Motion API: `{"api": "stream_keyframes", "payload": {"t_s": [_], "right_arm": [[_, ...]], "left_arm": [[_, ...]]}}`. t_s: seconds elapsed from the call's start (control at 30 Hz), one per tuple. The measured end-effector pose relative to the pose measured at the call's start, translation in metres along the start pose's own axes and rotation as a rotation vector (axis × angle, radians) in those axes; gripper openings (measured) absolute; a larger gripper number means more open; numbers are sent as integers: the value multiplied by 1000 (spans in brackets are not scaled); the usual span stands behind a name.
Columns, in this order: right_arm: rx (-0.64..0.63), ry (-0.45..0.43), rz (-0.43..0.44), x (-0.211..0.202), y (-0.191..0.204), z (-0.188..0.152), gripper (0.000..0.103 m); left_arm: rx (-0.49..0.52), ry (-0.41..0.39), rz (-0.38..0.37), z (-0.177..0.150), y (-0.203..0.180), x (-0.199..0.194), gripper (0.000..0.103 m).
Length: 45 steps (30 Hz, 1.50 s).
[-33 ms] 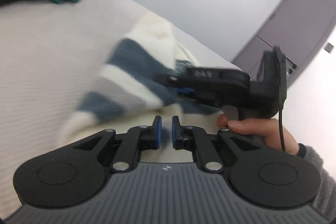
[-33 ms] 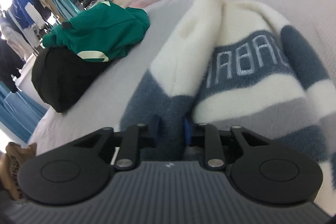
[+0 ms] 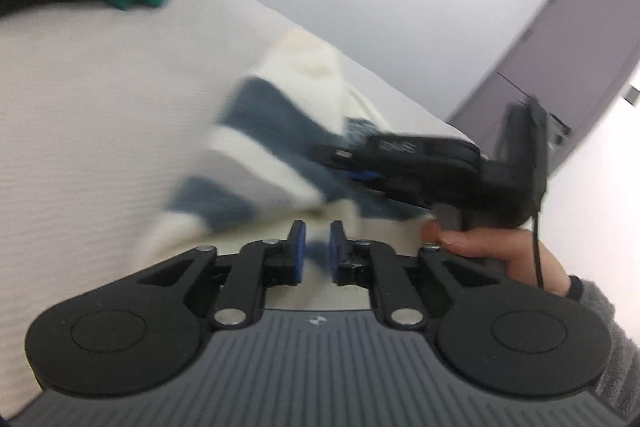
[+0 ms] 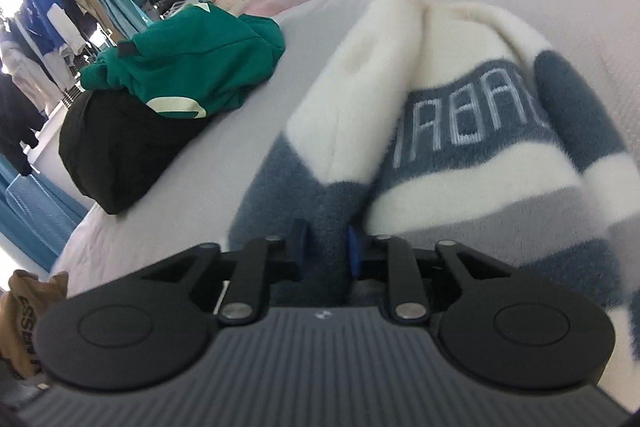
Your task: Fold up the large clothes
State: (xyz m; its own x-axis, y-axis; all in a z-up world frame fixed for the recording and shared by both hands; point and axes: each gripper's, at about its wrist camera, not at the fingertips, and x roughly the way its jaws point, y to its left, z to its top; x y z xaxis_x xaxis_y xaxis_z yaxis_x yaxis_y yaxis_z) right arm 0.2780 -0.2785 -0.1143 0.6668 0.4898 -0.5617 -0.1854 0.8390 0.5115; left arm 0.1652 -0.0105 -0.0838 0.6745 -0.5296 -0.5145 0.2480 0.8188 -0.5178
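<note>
A fluffy sweater (image 4: 460, 131) with cream, blue and grey stripes and pale lettering lies bunched on the white bed (image 4: 208, 187). It also shows in the left wrist view (image 3: 280, 163). My right gripper (image 4: 325, 247) is shut on a blue fold of the sweater at its near edge. My left gripper (image 3: 316, 251) has its jaws close together with a strip of sweater fabric between the blue pads. The right gripper (image 3: 362, 175) appears in the left wrist view, held by a hand (image 3: 492, 251), gripping the sweater just beyond my left fingers.
A green hoodie (image 4: 192, 67) lies on a black garment (image 4: 116, 155) at the bed's left side. Clothes hang on a rack (image 4: 60, 7) beyond. A brown bag (image 4: 28, 311) sits low left. A grey door (image 3: 568, 67) is in the wall at right.
</note>
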Motion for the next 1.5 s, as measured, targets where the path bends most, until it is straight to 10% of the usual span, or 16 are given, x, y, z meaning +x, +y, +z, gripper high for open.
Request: {"api": "stream_keyframes", "payload": {"t_s": [0.2,0.47,0.77,1.07,1.43,1.5], "right_arm": [[5,-62,-24,-13,2,0,13],[18,-88,-27,-15,-3,2,11],[-113,-72,-49,-14,19,-7,17],[-31,-31,90,-29,35,-25,72],[109,137,163,-18,46,-63,70],[140,145,184,-12,47,-66,57]], "left_arm": [[8,76,176,21,31,-16,52],[6,168,219,18,46,2,52],[-116,60,182,32,57,-13,12],[-97,-80,210,39,39,-39,8],[-182,-62,198,35,45,-38,8],[-190,-59,196,35,46,-38,8]]}}
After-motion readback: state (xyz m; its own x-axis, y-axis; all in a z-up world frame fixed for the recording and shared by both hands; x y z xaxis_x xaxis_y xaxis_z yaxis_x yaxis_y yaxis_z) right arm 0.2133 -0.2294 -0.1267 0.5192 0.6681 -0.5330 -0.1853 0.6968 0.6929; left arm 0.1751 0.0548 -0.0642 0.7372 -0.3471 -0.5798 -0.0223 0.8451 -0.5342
